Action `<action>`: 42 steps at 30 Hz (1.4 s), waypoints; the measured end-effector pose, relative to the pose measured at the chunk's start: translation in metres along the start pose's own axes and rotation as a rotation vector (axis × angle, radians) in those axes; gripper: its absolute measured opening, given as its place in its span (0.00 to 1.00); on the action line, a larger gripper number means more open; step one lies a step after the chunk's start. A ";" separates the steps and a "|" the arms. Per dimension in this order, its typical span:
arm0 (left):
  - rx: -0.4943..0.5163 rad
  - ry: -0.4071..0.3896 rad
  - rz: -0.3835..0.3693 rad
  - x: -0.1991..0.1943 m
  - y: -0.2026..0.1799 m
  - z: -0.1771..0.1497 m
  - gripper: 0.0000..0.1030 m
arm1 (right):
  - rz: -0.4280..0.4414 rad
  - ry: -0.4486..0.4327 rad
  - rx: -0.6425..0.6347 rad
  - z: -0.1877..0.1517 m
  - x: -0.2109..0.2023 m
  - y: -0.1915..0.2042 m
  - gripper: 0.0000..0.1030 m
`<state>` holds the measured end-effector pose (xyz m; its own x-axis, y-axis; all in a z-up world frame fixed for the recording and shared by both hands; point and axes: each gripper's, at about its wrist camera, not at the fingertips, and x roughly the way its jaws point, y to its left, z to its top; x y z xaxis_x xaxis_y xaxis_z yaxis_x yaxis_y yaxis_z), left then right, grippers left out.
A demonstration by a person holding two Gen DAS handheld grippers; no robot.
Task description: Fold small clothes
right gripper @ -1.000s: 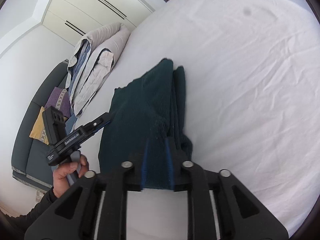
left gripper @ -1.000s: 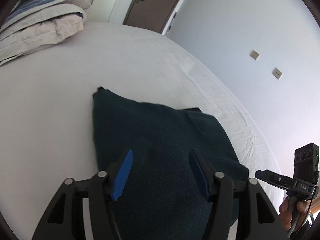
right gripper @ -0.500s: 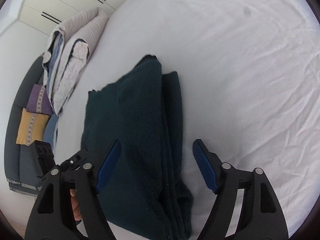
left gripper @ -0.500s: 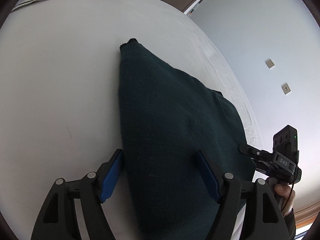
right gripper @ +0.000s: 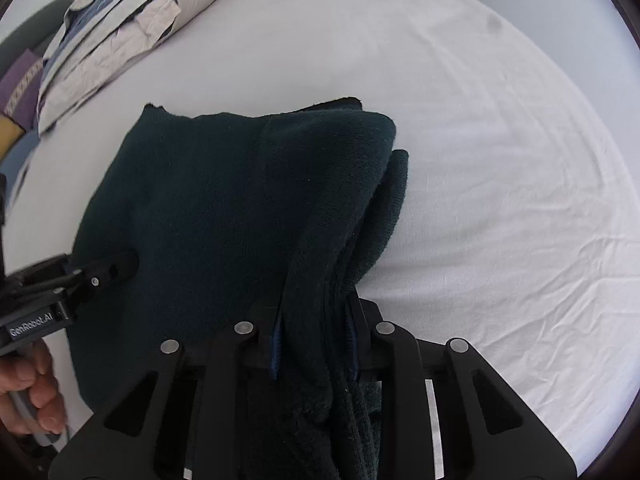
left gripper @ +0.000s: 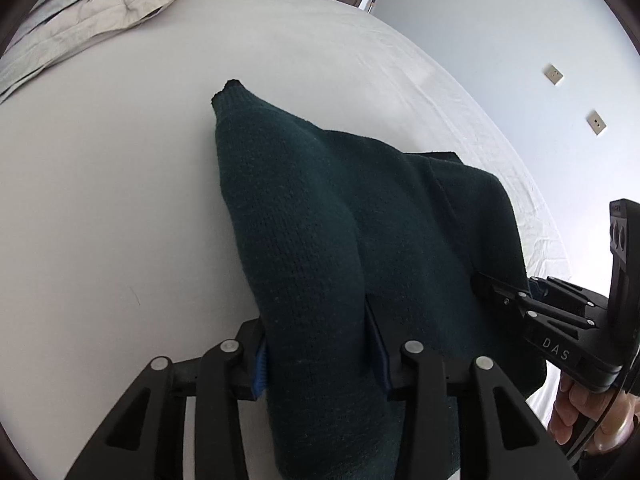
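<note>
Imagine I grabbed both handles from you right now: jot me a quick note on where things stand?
Left gripper: jaws just closed, pinching the near left edge of the dark green sweater.
Right gripper: jaws just closed on the bunched layers at its near right edge.
The sweater lies partly folded on the white bed, bedding pile beyond.
Done: sides folded in, both edges gripped.
Left: probably lift the near end and fold it away.

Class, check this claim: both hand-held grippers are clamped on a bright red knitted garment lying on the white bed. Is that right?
Not quite: the knitted garment is dark green, as both wrist views show. The left hand-held gripper and right hand-held gripper do clamp it on the white bed.
</note>
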<state>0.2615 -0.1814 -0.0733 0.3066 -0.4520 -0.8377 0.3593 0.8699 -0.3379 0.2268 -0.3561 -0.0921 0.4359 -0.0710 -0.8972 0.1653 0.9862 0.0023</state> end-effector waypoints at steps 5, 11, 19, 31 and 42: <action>0.044 -0.038 0.005 -0.038 -0.003 -0.013 0.36 | 0.001 -0.083 -0.022 -0.004 -0.038 0.022 0.20; 0.102 -0.107 0.027 -0.113 0.004 -0.042 0.36 | 0.024 -0.167 -0.149 -0.031 -0.097 0.096 0.20; 0.111 -0.137 0.064 -0.201 0.053 -0.117 0.36 | 0.173 -0.197 -0.200 -0.087 -0.153 0.194 0.20; 0.031 -0.063 0.104 -0.198 0.125 -0.195 0.37 | 0.349 -0.072 -0.120 -0.165 -0.116 0.258 0.20; -0.056 -0.057 0.079 -0.164 0.165 -0.213 0.62 | 0.528 0.014 0.126 -0.180 -0.021 0.208 0.40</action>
<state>0.0827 0.0789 -0.0828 0.3822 -0.3902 -0.8376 0.2823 0.9124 -0.2963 0.0929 -0.1225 -0.1527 0.4768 0.4325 -0.7652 0.0323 0.8613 0.5070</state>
